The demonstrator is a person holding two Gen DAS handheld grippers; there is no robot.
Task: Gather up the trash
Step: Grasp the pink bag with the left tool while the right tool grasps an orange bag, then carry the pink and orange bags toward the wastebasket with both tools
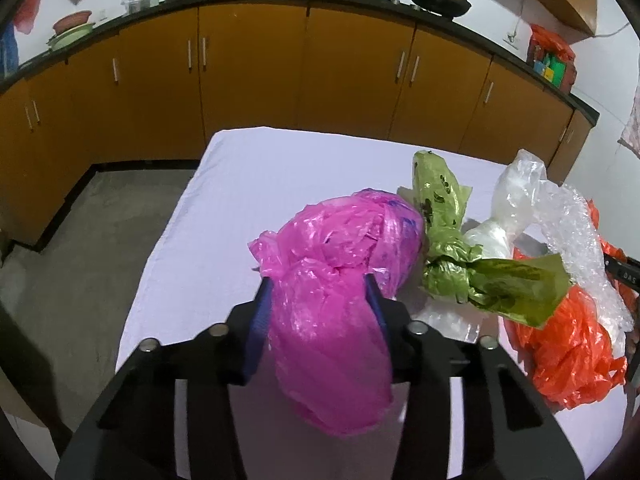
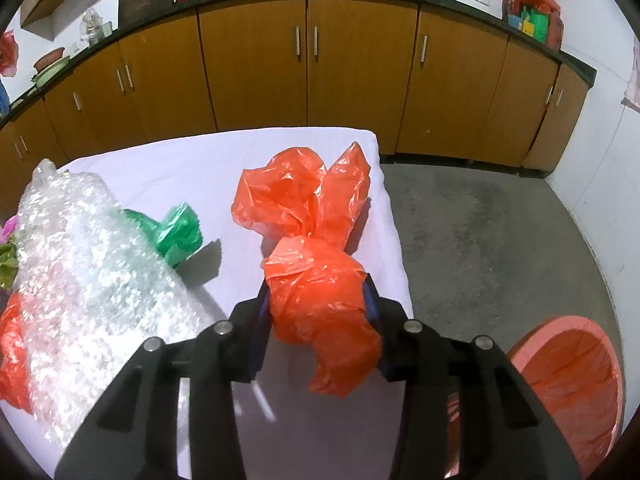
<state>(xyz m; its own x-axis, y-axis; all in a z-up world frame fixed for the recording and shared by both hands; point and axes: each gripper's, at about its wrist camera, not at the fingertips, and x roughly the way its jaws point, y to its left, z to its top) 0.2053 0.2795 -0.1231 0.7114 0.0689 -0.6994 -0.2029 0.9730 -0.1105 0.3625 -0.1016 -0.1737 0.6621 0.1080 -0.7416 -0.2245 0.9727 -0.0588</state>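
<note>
1. Left claw [image 1: 320, 292] clenched on the pink bag [image 1: 340, 280], blue pads pressed into its sides; bulk of the bag bulging ahead of the tips, loose tail hanging back between the fingers.
2. Right claw [image 2: 318, 300] clamped on the orange bag [image 2: 320, 292], with its two loose ears reaching away toward the far edge, long axis running roughly along the claw's own line.
3. Lined bin [image 2: 576, 392] low at the right claw's own right, on the floor just off the counter edge; so probably a short carry for the right hand, a longer one across the pile for the left.
4. Left on the counter [image 1: 240, 176]: olive-green bag [image 1: 460, 268], clear bag [image 1: 508, 200], bubble wrap [image 2: 80, 264], small green bag [image 2: 176, 232], another orange bag [image 1: 568, 348], bunched between the two claws.
5. White cloth over the counter, smooth. Grey concrete floor, brown cupboards along the wall, woks on the worktop behind.
</note>
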